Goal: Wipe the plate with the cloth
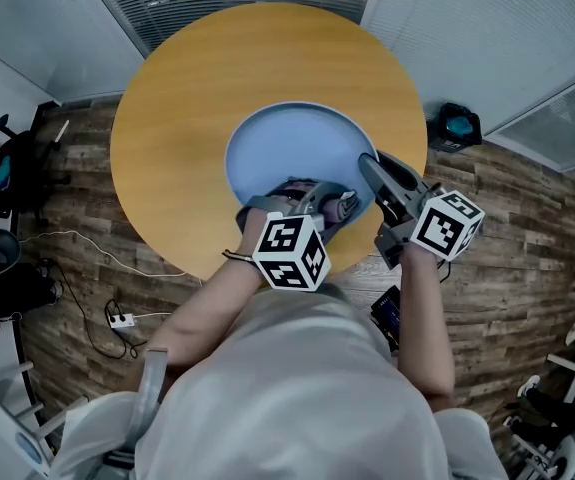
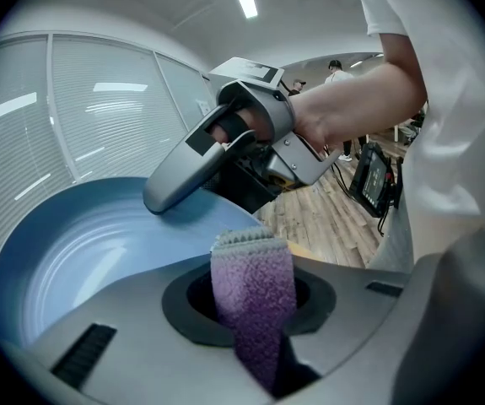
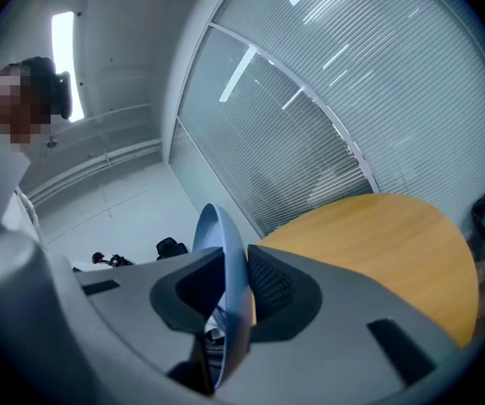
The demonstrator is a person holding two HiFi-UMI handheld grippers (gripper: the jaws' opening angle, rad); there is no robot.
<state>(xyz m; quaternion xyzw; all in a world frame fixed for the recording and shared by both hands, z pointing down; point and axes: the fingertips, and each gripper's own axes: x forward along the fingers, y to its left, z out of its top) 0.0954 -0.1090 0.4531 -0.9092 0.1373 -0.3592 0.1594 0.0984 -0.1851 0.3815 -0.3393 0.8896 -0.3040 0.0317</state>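
1. The blue plate (image 1: 292, 148) is dead centre of the head view, on the round wooden table (image 1: 187, 98).
2. The right gripper (image 3: 229, 287) is clamped on the plate's right rim.
3. The left gripper (image 2: 252, 315) has its jaws pinched on the purple cloth (image 2: 255, 264), at the plate's lower edge.

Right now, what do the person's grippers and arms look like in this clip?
Both the left gripper and the right gripper are grey plastic with long tapering jaws. Each carries a white cube printed with black square markers. The person wears a white short-sleeved shirt, and the forearms are bare.
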